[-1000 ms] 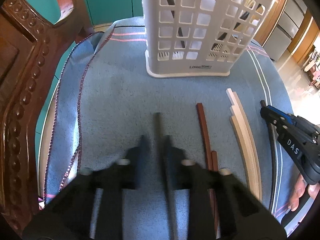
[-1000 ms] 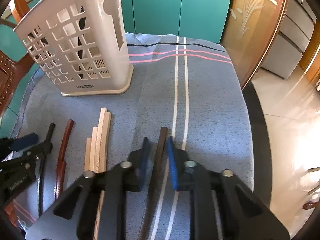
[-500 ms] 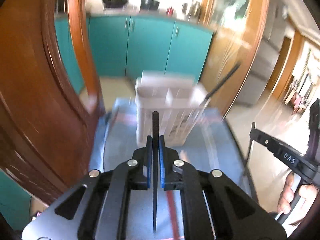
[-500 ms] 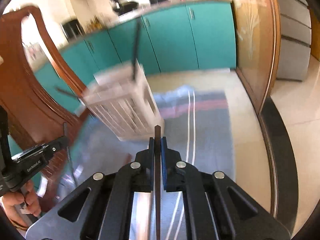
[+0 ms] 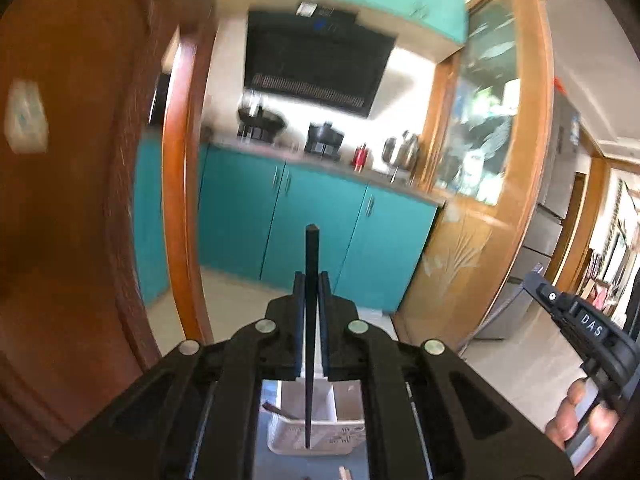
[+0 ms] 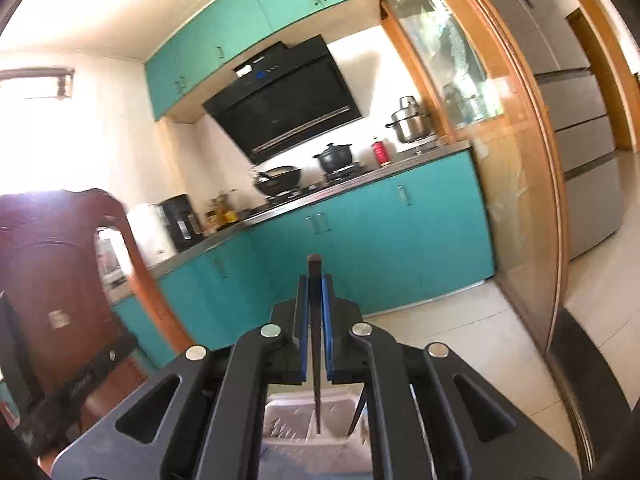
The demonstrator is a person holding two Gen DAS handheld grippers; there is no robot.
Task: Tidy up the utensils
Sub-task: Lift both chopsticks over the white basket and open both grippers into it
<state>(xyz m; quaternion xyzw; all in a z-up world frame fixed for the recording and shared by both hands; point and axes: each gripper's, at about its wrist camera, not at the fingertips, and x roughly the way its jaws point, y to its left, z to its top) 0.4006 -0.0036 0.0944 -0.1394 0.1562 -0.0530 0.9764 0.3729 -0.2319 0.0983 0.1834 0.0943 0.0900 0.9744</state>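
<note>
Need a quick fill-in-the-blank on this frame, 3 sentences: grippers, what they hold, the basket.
1. The left gripper is shut on a ____ chopstick.
2. The right gripper holds a dark ____ chopstick.
3. Below both grippers sits a ____ slotted utensil basket.

Missing words: black; brown; white

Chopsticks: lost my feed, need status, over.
Left gripper shut on black chopstick. Right gripper shut on brown chopstick. Basket below. Nothing blocking.
</note>
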